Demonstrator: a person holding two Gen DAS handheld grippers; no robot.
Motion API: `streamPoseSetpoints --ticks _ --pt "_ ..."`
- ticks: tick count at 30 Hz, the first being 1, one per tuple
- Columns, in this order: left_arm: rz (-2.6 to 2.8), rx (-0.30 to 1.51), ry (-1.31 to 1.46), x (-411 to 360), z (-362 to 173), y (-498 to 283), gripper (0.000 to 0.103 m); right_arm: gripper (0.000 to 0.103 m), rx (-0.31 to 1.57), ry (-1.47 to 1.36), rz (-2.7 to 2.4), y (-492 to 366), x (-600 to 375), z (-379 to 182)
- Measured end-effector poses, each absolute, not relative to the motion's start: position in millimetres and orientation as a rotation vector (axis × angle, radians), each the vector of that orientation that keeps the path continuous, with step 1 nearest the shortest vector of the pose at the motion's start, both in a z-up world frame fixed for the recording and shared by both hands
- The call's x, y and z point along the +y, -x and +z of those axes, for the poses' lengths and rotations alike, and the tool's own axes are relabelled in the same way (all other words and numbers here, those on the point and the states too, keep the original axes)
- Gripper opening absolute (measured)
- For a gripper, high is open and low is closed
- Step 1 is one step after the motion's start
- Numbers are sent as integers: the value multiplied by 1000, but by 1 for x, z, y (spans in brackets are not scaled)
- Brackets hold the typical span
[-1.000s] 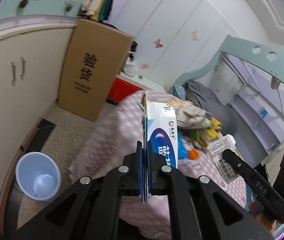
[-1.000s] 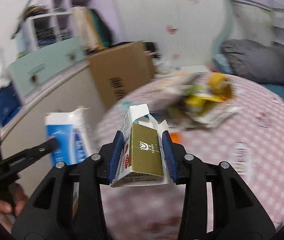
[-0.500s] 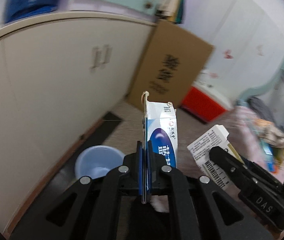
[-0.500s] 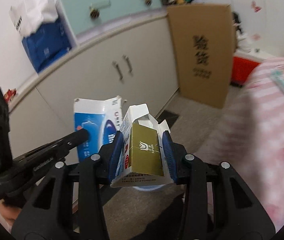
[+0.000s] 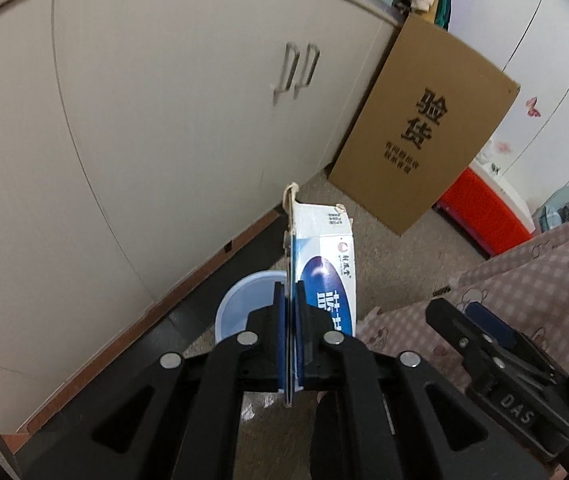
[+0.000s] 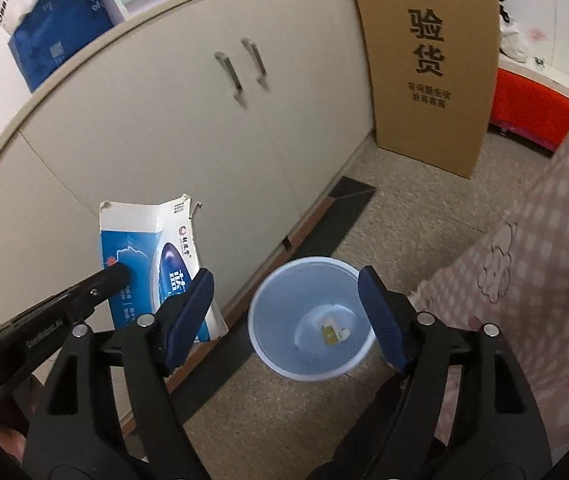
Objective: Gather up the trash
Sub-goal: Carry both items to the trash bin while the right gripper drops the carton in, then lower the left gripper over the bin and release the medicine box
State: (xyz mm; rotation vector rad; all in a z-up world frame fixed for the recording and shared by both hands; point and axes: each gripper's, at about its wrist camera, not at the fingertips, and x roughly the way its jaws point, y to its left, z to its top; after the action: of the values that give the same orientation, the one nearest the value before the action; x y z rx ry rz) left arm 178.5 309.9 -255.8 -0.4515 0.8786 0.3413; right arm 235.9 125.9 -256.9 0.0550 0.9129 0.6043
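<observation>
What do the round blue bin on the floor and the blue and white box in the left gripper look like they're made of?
Blue bin: probably plastic, smooth and slightly glossy, with thin walls that let light through. Blue and white box: thin printed cardboard, judging by its torn, frayed top edge and flattened shape.

Ahead of me stands a cream two-door cabinet point(image 6: 204, 120) with paired metal handles point(image 6: 240, 66). A tall brown cardboard box point(image 6: 432, 68) printed with black characters leans against it. Beyond sits a red storage box point(image 6: 532, 108); pink checked bedding point(image 6: 544, 280) drapes at right.
</observation>
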Motion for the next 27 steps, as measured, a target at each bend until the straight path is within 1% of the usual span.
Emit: streamPoseSetpoints --ticks 9,22,25,27 --pt "314 951 416 289 -282 -194 4 77 915 -49 539 -236 107 -268" --pt "328 955 322 278 -281 -229 5 78 841 -76 475 -237 93 -255" --pt "344 940 293 276 -276 -235 12 78 833 -85 476 -236 91 -252" --pt "361 949 278 276 -275 -240 32 78 829 -87 476 -236 89 -251"
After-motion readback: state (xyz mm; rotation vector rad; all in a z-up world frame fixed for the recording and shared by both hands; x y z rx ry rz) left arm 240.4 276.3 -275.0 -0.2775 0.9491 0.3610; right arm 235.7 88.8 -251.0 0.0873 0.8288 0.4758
